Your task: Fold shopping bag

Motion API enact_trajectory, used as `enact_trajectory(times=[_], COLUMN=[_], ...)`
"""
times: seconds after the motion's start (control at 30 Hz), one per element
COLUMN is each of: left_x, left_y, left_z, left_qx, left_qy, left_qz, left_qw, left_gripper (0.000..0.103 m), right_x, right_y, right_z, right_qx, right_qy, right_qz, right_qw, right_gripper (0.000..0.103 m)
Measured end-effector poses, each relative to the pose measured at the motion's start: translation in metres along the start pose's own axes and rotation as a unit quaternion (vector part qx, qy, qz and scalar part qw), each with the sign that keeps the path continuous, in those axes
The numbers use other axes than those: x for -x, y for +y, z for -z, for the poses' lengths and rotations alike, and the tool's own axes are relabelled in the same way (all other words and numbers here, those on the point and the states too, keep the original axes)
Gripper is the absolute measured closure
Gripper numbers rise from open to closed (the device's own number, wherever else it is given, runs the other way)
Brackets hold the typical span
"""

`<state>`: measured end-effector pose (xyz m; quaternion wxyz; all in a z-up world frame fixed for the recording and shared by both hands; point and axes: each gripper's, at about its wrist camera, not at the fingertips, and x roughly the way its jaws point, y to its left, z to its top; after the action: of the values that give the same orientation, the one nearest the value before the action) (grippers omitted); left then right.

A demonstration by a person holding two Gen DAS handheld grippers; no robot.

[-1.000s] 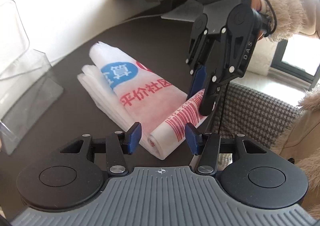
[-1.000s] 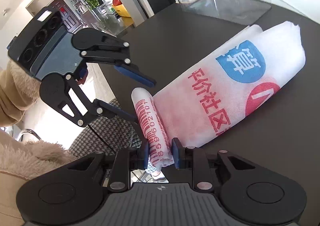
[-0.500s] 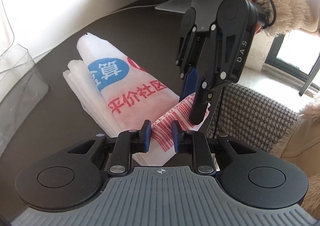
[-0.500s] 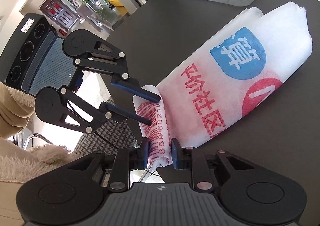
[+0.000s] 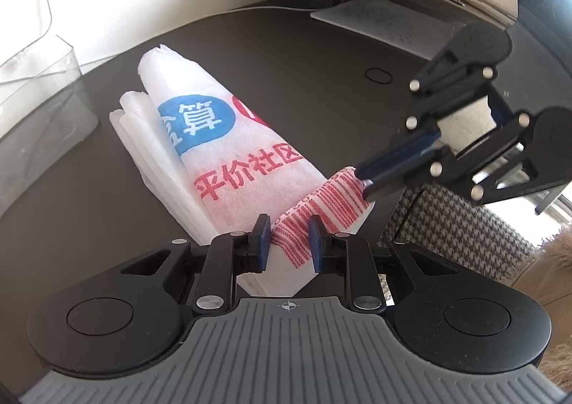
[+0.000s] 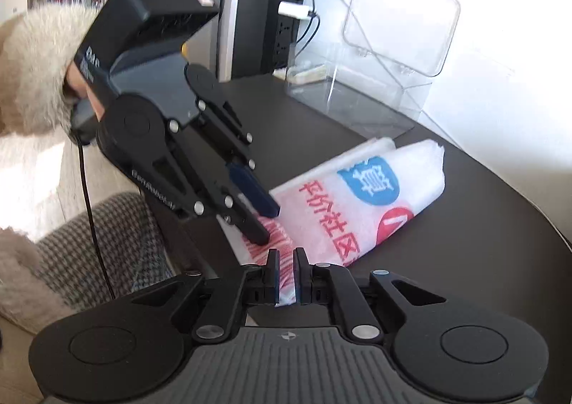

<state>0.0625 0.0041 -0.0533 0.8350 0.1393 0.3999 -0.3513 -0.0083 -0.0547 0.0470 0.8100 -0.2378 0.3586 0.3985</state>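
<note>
Okay, going down by size. Dark round table under everything, with a clear plastic box parked at the far edge by the wall. Then the shopping bag: white with blue and red print, already folded into a long narrow strip, lying flat across the table with the barcode end poking out over the near edge, above a houndstooth seat.

Next, the left tongs: just been closing, now pinching that barcode end, with fabric bunched between the pads. Then the right tongs: also just been closing, now almost fully together, clamped on a thin corner of the same end, right beside the left pair.

Risk-wise, probably about to lift this end and fold it toward the far one. Thin, slippery stuff, and only a sliver caught in the right pair, so could easily slide out mid-lift. Grabbing just the top layer could peel the strip open and wreck the folds already in it. Pretty crowded down there too, so could bump tongs together or twist the end. And with that overhang, could end up dragging the whole bag off the table if pulled the wrong way.
</note>
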Motion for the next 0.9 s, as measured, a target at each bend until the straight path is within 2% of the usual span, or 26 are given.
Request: enact_trajectory(times=[0.1,0.23,0.33,0.43,0.47,0.53,0.6,0.7,0.77,0.9], left_x=[0.000,-0.004,-0.005,-0.004,-0.004,-0.004,-0.007,-0.012,-0.016,-0.020], left_y=[0.002,0.011,0.015,0.013,0.015,0.018,0.026,0.037,0.046,0.056], left_z=[0.003,0.005,0.005,0.005,0.005,0.004,0.000,-0.003,-0.004,-0.007], left_qx=[0.009,0.023,0.029,0.028,0.030,0.035,0.039,0.059,0.077,0.089], left_qy=[-0.007,-0.014,-0.014,-0.013,-0.011,-0.007,0.002,0.014,0.019,0.028], left_qz=[0.005,0.019,0.024,0.021,0.025,0.033,0.048,0.078,0.099,0.123], left_qw=[0.9999,0.9994,0.9992,0.9993,0.9992,0.9988,0.9981,0.9951,0.9920,0.9880], left_gripper=[0.077,0.073,0.073,0.073,0.073,0.071,0.069,0.067,0.067,0.067], right_x=[-0.007,-0.028,-0.034,-0.035,-0.033,-0.018,-0.003,0.001,-0.001,-0.009], right_y=[-0.010,-0.047,-0.057,-0.055,-0.056,-0.048,-0.033,-0.004,0.012,0.038], right_z=[0.000,-0.008,-0.017,-0.024,-0.024,-0.020,-0.015,-0.004,0.001,0.006], right_qx=[-0.031,-0.132,-0.133,-0.110,-0.111,-0.104,-0.071,0.048,0.112,0.212], right_qy=[0.013,0.064,0.096,0.107,0.102,0.068,0.038,0.020,0.009,0.002], right_qz=[-0.001,-0.046,-0.067,-0.056,-0.056,-0.059,-0.044,-0.012,-0.002,0.033], right_qw=[0.999,0.988,0.984,0.987,0.987,0.990,0.996,0.999,0.994,0.977], right_gripper=[0.096,0.097,0.097,0.096,0.094,0.076,0.075,0.073,0.068,0.066])
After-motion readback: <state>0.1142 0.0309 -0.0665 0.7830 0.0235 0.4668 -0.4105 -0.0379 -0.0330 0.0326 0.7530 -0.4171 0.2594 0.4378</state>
